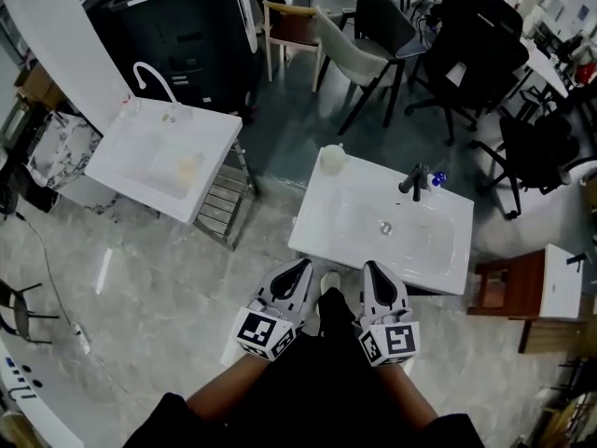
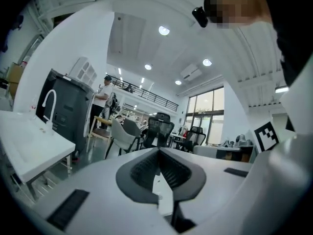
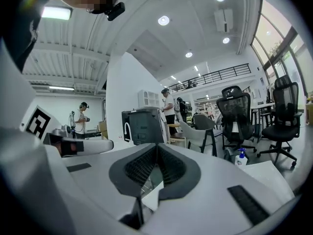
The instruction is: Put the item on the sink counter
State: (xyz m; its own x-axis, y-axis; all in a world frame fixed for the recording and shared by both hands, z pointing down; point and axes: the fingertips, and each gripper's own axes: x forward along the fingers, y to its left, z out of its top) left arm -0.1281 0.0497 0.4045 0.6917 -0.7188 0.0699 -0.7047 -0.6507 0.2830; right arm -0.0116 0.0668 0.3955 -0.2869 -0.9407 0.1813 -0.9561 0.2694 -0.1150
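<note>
I am holding both tongs low in front of the person, just short of the near edge of the white sink table (image 1: 322, 230). The left tongs (image 1: 302, 266) are pressed together at the tips, with nothing between the ribbed pads. The right tongs (image 3: 156, 150) are closed tip to tip in the same way and are gripping nothing either.

The only loose item I am seeing on this sink table is a cream cup (image 1: 332, 160). It is standing upright on the back left corner, outside the basin (image 1: 424, 241) and well apart from both tongs. I cannot tell whether anything is in the cup. The basin is showing only its drain. A dark tap (image 1: 414, 181) is rising at the back rim, and a blue-topped spray bottle (image 1: 438, 179) is sitting just beside it. I cannot tell whether the bottle is resting on the table or behind it.

Off to the left, a second sink (image 1: 131, 171) with a curved white tap (image 1: 154, 76) is holding one pale yellowish thing (image 1: 187, 169) in its bowl.
</note>
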